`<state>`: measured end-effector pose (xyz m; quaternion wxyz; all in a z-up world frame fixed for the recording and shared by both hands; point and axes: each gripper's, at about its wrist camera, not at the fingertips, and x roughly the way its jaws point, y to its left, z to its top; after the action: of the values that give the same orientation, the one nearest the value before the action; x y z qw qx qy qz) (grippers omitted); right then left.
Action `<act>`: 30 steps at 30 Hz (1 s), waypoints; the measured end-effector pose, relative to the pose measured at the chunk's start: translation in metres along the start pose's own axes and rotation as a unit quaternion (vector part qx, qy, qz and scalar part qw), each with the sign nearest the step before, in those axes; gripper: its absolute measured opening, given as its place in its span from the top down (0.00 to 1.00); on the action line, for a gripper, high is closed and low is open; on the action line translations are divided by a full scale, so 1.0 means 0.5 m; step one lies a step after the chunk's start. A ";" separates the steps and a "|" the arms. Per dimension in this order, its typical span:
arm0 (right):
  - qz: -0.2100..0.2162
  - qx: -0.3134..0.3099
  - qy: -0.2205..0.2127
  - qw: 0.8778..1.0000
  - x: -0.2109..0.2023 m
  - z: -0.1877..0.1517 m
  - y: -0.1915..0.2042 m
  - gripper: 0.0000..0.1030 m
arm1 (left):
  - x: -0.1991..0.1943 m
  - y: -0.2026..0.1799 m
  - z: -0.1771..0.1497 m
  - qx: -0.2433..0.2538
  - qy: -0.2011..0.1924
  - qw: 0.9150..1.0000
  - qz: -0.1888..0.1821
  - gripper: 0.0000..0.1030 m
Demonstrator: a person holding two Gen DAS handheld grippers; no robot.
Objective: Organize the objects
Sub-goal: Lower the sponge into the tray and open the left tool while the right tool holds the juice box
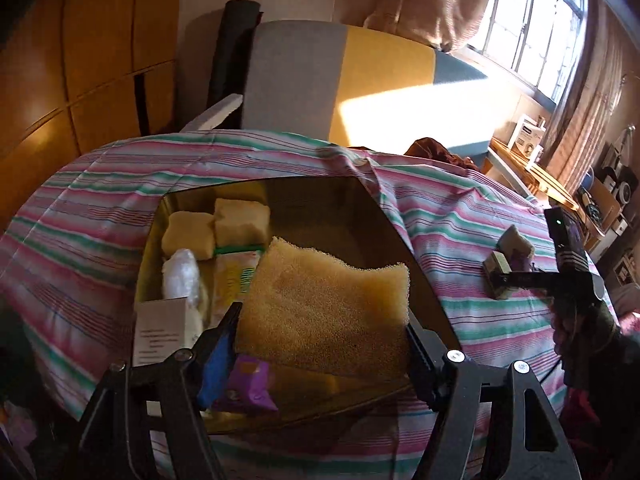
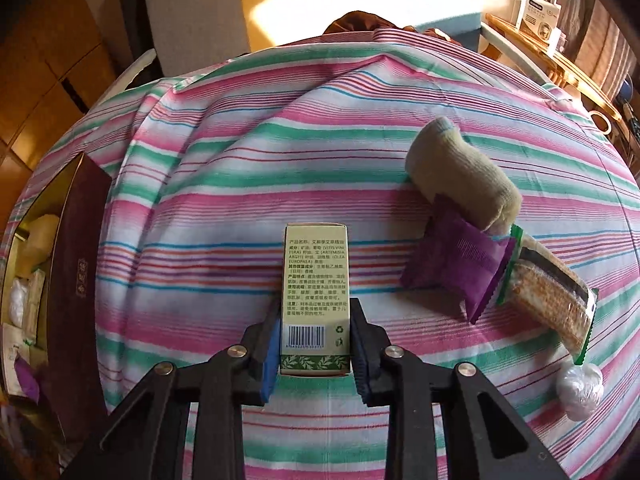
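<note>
Small carton [image 2: 315,280]: Chinese print, "VITIS VINIFERA", "ARTEMISIA ARGYI", "OLEA EUROPAEA"; barcode, recycling sign.

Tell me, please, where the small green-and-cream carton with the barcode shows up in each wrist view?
Left wrist view: far right, the green-and-cream carton lies on the striped cloth, held at the tip of the right gripper.
Right wrist view: bottom centre, the carton sits clamped in the right gripper.
Shared landmark: the rolled beige sock just beyond the carton.

Coarse porous sponge [image 1: 324,304], matt striped cotton cloth [image 2: 280,152]
</note>
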<state>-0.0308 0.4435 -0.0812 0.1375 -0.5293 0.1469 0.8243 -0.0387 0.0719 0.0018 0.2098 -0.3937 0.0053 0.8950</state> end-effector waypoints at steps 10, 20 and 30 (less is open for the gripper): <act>0.004 -0.094 -0.008 0.995 -0.019 -0.083 0.078 0.71 | -0.042 0.174 -0.045 -0.085 -0.001 0.992 0.090 0.29; 0.021 -0.090 -0.006 0.996 -0.011 -0.083 0.068 0.71 | -0.041 0.094 -0.051 -0.033 -0.005 0.996 0.081 0.29; 0.016 -0.100 -0.012 0.995 -0.013 -0.084 0.072 0.71 | -0.017 0.008 -0.040 0.022 0.005 0.998 0.067 0.28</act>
<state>-0.0072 0.3936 -0.0884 0.0723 -0.5284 0.0701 0.8430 -0.0213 0.0614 -0.0066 0.1580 -0.3924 0.0523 0.9046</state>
